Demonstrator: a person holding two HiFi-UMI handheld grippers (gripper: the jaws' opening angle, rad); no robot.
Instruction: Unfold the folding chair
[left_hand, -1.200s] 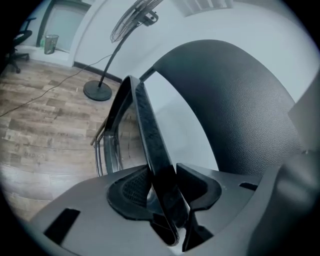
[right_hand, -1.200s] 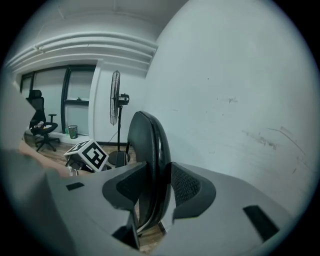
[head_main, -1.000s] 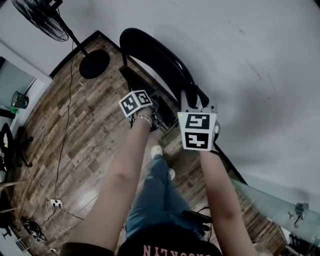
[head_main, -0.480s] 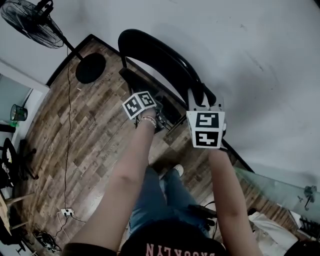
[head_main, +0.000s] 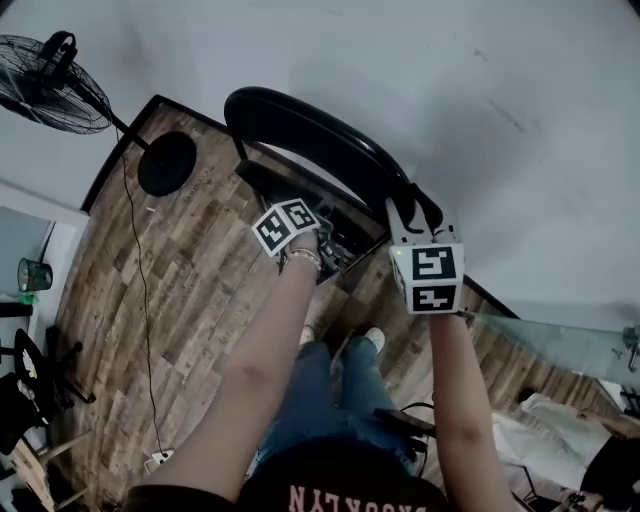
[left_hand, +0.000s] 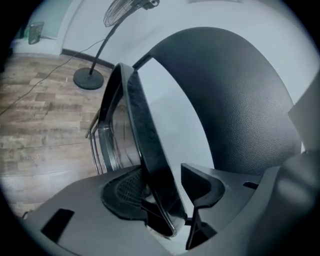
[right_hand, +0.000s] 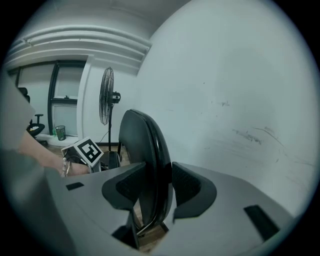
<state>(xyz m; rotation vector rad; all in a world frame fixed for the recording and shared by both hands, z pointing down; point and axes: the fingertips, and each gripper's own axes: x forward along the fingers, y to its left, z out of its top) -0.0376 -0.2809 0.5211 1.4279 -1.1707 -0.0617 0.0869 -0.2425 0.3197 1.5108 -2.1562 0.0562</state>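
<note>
The black folding chair stands folded against the white wall, its curved backrest (head_main: 310, 135) above the upturned seat (head_main: 290, 195). My left gripper (head_main: 310, 235) is at the seat's edge (left_hand: 145, 130). In the left gripper view the seat edge lies between the jaws of that gripper (left_hand: 165, 187). It rests against the left pad, with a gap to the right pad, and the jaws have just been opening. My right gripper (head_main: 405, 200) is at the backrest's right end. In the right gripper view this gripper (right_hand: 156, 185) is shut on the backrest (right_hand: 142, 140).
A standing fan (head_main: 50, 85) with a round base (head_main: 167, 163) is at the far left by the wall. A cable (head_main: 140, 290) runs over the wooden floor to a power strip (head_main: 158, 460). A glass tabletop (head_main: 560, 350) is at the right. The person's feet (head_main: 375, 340) are just before the chair.
My right gripper has slid a little to the right along the backrest's end. The left gripper stays at the seat's edge. The person's feet have shifted.
</note>
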